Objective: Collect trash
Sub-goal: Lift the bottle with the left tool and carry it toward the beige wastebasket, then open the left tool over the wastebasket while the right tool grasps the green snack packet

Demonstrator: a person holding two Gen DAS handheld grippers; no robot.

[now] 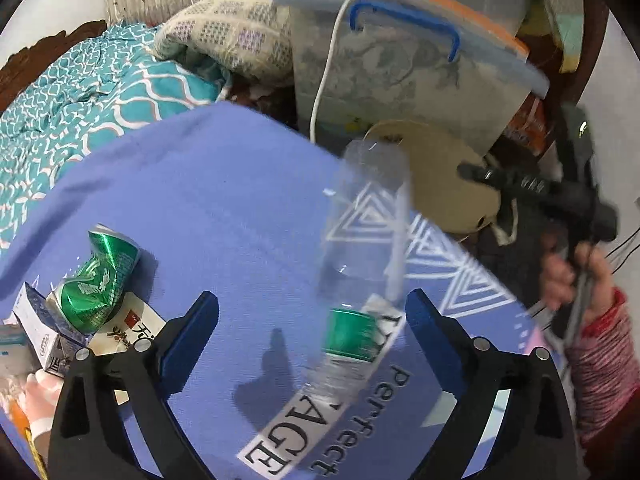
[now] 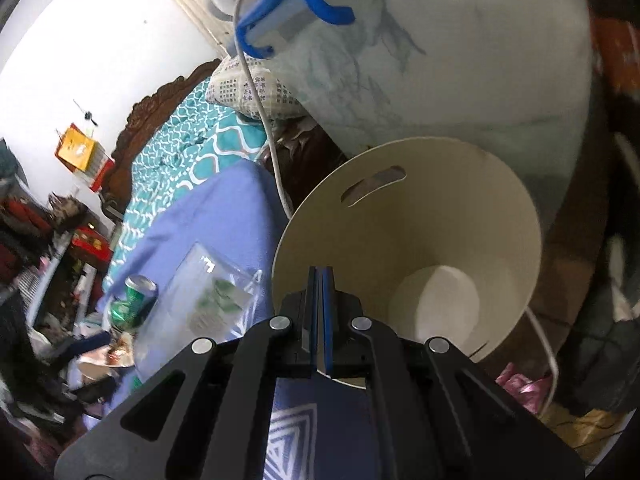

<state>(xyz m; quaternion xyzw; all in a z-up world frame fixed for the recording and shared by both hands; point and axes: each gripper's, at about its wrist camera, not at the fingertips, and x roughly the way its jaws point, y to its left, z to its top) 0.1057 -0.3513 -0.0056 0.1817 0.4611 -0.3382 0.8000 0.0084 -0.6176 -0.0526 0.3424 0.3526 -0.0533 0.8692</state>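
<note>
— On the purple bed cover, a clear plastic bottle [image 1: 360, 264] blurs between the spread fingers of the left tool [image 1: 312, 312], untouched; a crushed green can [image 1: 96, 280] and cartons [image 1: 44, 336] wait.

— The bin [image 2: 412, 240]?

— Apparently empty; the right tool [image 2: 320, 280], pressed together, grips its rim.

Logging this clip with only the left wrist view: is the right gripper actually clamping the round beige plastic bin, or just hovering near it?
Observer: The right wrist view shows the right gripper shut on the near rim of the round beige plastic bin.
Reviewer: Any trash inside?
Observer: None visible; only its pale bare bottom shows.
Reviewer: Can you see a handle?
Observer: Yes, a slot handle is cut into the far wall.
</note>
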